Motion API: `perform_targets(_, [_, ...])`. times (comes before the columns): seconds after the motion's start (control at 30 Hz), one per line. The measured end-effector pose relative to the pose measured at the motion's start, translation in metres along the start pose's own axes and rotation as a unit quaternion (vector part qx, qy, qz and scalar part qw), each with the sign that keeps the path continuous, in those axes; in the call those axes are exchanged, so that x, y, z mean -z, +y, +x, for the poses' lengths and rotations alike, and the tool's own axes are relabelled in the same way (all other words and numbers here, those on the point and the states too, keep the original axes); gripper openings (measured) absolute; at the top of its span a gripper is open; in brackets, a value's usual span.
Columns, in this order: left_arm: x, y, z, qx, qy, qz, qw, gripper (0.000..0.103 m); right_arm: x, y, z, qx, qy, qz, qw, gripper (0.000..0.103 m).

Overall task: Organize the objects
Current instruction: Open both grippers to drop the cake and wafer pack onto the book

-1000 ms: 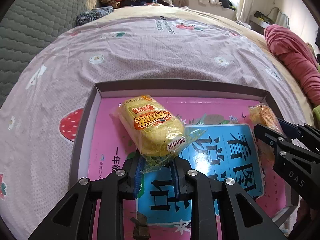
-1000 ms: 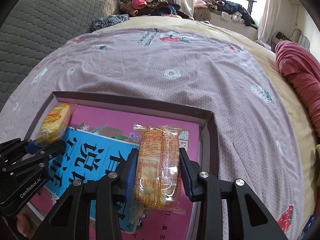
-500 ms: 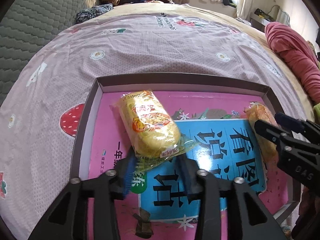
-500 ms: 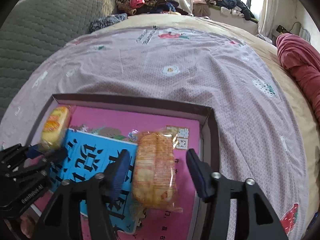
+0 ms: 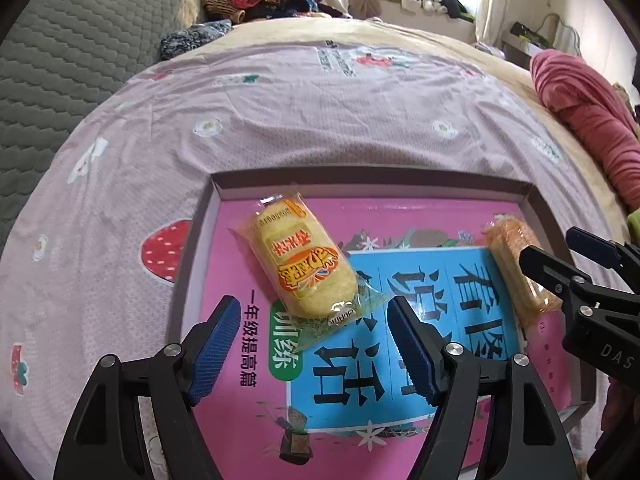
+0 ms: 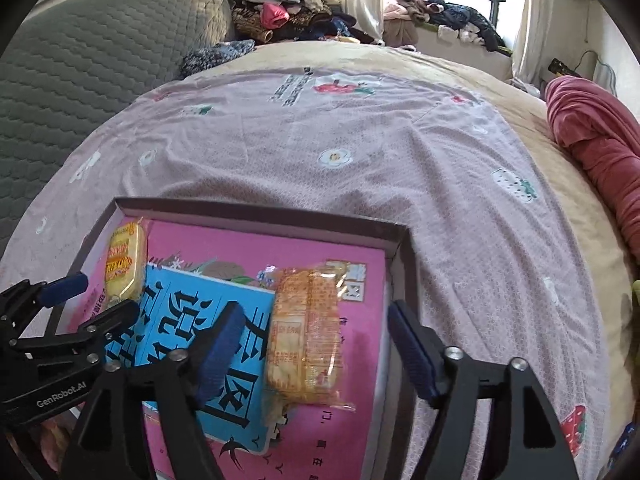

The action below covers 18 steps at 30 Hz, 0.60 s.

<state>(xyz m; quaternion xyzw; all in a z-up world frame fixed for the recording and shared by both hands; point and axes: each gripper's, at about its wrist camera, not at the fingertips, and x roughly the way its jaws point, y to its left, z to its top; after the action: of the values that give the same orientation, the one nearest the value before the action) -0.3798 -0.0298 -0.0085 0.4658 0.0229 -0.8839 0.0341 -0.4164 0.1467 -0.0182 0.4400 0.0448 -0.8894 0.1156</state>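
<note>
Pink bedsheet (image 5: 280, 120), box lid (image 5: 372, 186) – yellow cake (image 5: 306, 266), biscuit pack (image 6: 306, 336) inside, both tongs – left (image 5: 314, 348), right (image 6: 312, 350) – gaping, holding nothing

The yellow snack pack (image 5: 306, 268) wears glossy, crinkled plastic film, as does the orange cracker pack (image 6: 306, 336). The book cover (image 5: 400, 320) looks smooth, perhaps laminated paper. The bedsheet (image 5: 320, 120) is matt woven cloth.

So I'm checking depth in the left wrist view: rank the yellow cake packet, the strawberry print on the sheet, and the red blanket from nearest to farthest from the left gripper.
From the left gripper:
1. Yellow cake packet, just ahead between the open fingers, in the box.
2. Strawberry print, left of the box on the sheet.
3. Red blanket, far right, at the bed's edge.
</note>
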Motion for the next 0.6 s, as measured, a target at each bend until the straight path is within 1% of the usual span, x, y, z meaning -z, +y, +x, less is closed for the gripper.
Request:
perform_targets(0.2, [-0.001,0.002,-0.013,-0.001,-0.003,-0.004,1.0000,0.080,0.000,-0.002,-0.017,0.000,-0.025,0.002,1.000,0.080])
perform_targets(0.37, [0.001,0.001,-0.023,-0.010,-0.011,-0.001,0.9999,0.081,0.001,-0.001,-0.033,0.004,-0.045,0.001,0.999,0.082])
perform_targets(0.47, [0.001,-0.003,-0.033,-0.028,-0.021,0.013,0.9993,0.081,0.000,0.002,-0.043,0.010,-0.057,-0.005,0.998,0.083])
perform_targets(0.6, [0.000,-0.005,-0.051,-0.027,-0.040,0.016,0.9987,0.081,0.002,0.004,-0.056,0.017,-0.067,-0.010,0.998,0.085])
